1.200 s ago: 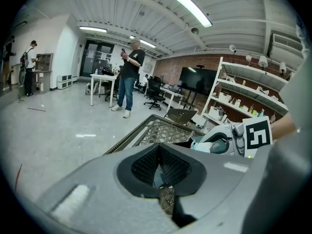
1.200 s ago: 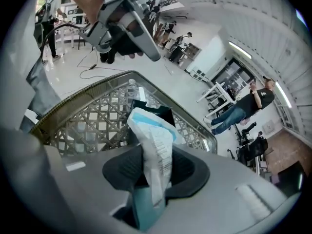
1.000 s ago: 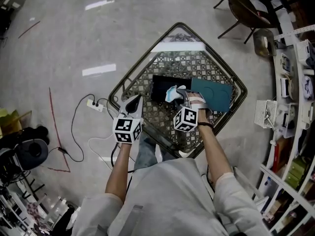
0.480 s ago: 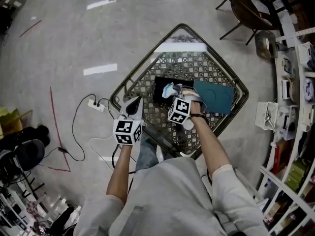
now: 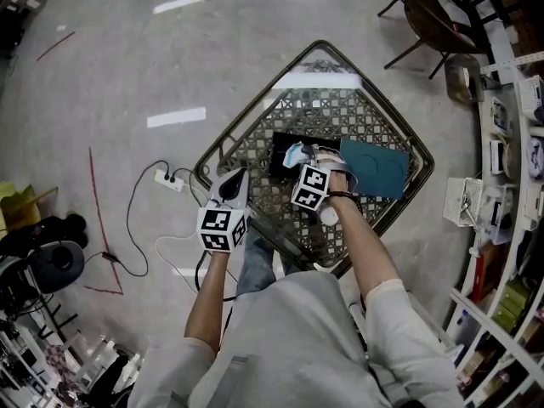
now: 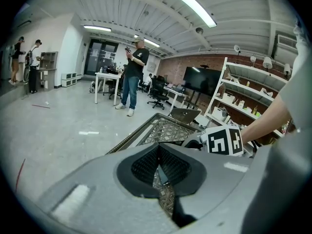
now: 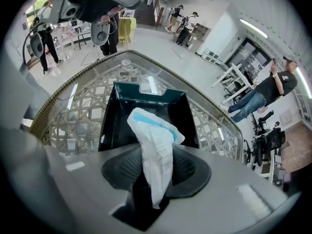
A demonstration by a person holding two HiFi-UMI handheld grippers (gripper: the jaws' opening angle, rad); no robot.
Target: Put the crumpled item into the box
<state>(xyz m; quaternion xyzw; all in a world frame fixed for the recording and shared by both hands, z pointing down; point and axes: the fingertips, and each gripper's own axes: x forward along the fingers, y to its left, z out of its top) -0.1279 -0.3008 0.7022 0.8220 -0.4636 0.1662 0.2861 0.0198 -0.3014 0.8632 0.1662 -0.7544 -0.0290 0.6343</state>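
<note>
1. Over the last second your right tool (image 7: 156, 168) has swung off the teal lid (image 5: 374, 167) and now hangs over the black box (image 7: 109, 123). Your left tool (image 6: 158, 156) has stayed at the near-left edge of the worktop (image 5: 340, 109).
2. The right tool grips the crumpled item (image 7: 153, 140), a white and blue wad that stands up between the pads. The jaws are starting to open, but the pads still seem to press on it.
3. The crumpled item is in the air above the box's open mouth, not yet inside. The box sits on the worktop with the lid just beside it, on your right.
4. I judge that you are at the release, with the carry done.
5. The next move calls for parting the jaws fully while you stay centred over the opening. The wad looks light and may cling to a pad or drift past the rim, so dip lower before you let go.
6. The left tool is closed on nothing and is well clear of the box, so leave it there.
</note>
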